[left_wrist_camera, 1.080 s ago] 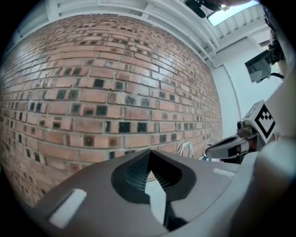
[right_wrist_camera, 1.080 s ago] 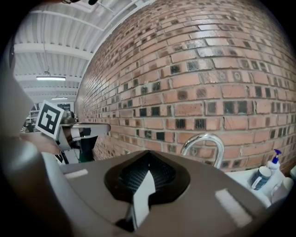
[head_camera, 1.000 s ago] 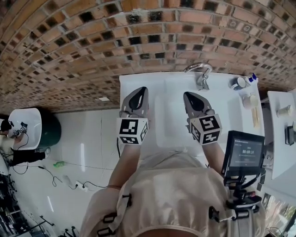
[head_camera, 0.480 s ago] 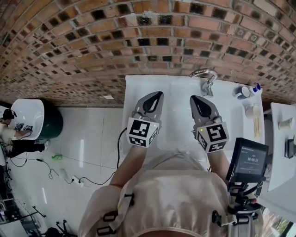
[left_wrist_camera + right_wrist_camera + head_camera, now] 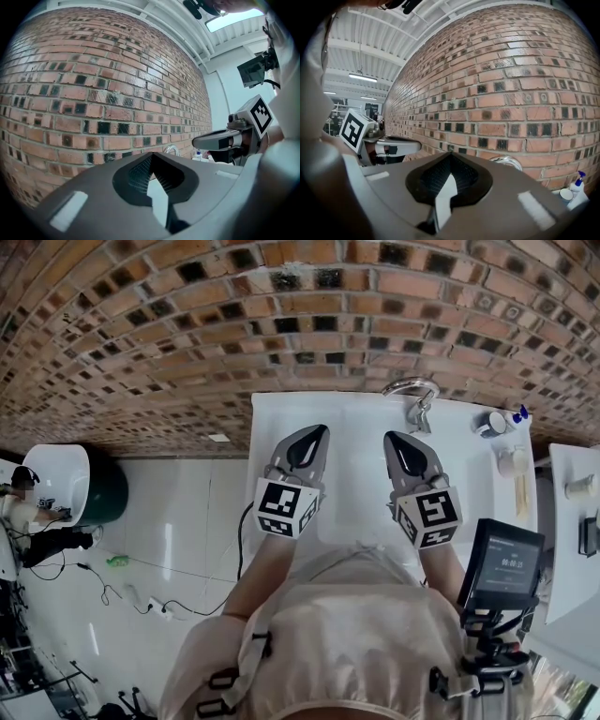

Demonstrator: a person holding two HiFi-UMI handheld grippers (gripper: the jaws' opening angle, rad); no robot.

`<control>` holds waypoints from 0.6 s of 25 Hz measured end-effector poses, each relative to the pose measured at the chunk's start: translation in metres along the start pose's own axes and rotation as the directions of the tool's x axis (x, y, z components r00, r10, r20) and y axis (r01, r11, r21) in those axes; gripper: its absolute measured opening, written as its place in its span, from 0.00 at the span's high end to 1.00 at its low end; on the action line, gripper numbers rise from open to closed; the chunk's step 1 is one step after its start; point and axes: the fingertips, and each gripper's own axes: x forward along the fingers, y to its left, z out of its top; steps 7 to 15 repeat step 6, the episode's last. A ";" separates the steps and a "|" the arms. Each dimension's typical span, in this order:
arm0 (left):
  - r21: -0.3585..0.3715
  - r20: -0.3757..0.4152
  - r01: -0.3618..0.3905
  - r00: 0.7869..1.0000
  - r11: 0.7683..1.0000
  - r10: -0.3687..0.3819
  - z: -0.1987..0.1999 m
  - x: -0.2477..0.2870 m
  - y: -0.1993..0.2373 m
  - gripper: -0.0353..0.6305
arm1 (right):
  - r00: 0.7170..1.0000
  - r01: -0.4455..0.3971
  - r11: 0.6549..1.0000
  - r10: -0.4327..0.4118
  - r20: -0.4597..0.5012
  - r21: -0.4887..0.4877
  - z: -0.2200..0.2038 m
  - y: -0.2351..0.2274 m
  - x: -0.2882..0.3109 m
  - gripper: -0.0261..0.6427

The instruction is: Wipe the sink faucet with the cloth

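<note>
Risks, left to right:
- left gripper [image 5: 315, 435]: jaws together, nothing between them, held over the left part of the white sink [image 5: 356, 470]. No cloth shows in any view. Going to the tap like this would put bare plastic on chrome, which scratches and cleans nothing.
- right gripper [image 5: 399, 439]: jaws also together and empty, and it is the closer one to the faucet [image 5: 413, 397]. The faucet stands at the back edge against the brick wall [image 5: 187, 324], ahead and slightly right of this gripper. There is little room behind the spout, so a fast reach could knock the jaw tips into the brick.
- spray bottle and small containers [image 5: 502, 421] sit just right of the faucet. A wide sweep round the spout could tip them into the basin.
- No cloth and empty grippers fits two stages: cloth yet to be fetched, or cloth already put away after wiping. I can't tell which, and the faucet is too small here to judge if it's clean.

Compared with a second ago:
- The left gripper sits a bit further right and forward over the basin. Part of that is probably the head camera shifting, since wall and sink slid in frame too.
- The right gripper has barely changed.
- Both sets of jaws are closed, same as before.
- From half a second ago, essentially nothing differs.
</note>
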 end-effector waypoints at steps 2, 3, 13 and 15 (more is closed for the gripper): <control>-0.001 0.002 0.005 1.000 1.000 -0.005 0.001 0.001 0.000 0.94 | 1.000 0.001 1.000 -0.001 0.000 -0.004 0.000 0.000 0.000 0.98; -0.001 0.003 0.008 1.000 1.000 -0.008 0.002 0.002 0.000 0.94 | 1.000 0.002 1.000 -0.002 0.000 -0.004 0.001 0.000 0.000 0.98; -0.002 0.005 0.023 1.000 1.000 -0.023 0.003 0.005 -0.003 0.94 | 1.000 0.007 1.000 -0.007 -0.001 -0.001 0.000 0.000 -0.001 0.98; -0.002 0.005 0.023 1.000 1.000 -0.023 0.003 0.005 -0.003 0.94 | 1.000 0.007 1.000 -0.007 -0.001 -0.001 0.000 0.000 -0.001 0.98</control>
